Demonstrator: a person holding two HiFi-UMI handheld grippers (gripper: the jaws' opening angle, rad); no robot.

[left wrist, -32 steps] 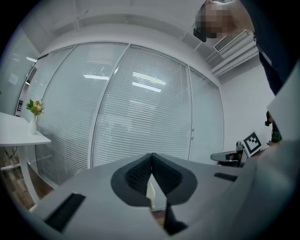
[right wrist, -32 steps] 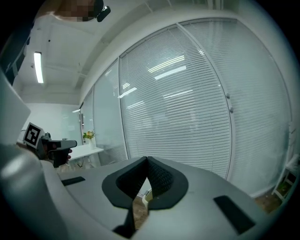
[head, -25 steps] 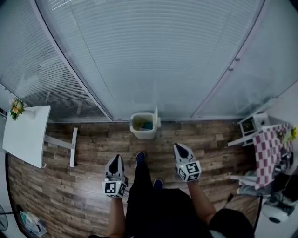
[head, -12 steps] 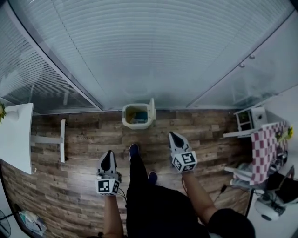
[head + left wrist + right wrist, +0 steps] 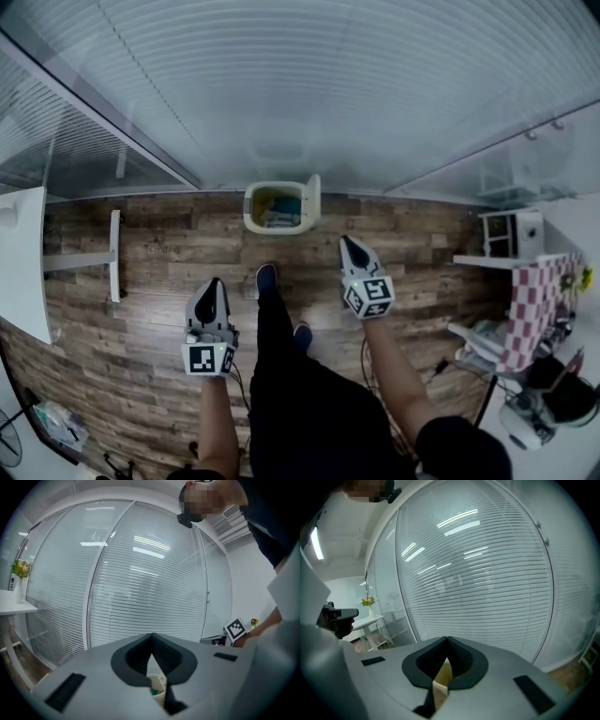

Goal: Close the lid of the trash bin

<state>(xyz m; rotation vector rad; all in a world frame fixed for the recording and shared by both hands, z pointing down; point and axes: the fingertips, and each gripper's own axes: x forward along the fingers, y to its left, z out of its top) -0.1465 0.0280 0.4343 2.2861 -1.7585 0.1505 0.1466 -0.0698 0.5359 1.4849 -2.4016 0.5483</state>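
A cream trash bin (image 5: 265, 223) stands on the wood floor against the glass wall, with coloured rubbish inside. Its lid (image 5: 313, 198) stands upright on the bin's right side. My left gripper (image 5: 215, 285) hangs shut and holding nothing, below and left of the bin and well apart from it. My right gripper (image 5: 349, 245) is also shut and holding nothing, below and right of the bin, nearer the lid side. A sliver of the bin (image 5: 157, 685) shows under the closed jaws in the left gripper view. The bin (image 5: 442, 677) also shows past the jaws in the right gripper view.
A glass wall with blinds (image 5: 300, 84) runs behind the bin. A white table (image 5: 21, 267) and its floor bar (image 5: 114, 255) are at the left. A white shelf (image 5: 506, 234) and a checkered-cloth table (image 5: 530, 309) stand at the right. The person's shoe (image 5: 266, 278) is just before the bin.
The person has stepped toward the bin, so it sits lower and nearer in the head view. Both grippers stay shut and have drawn closer to it.
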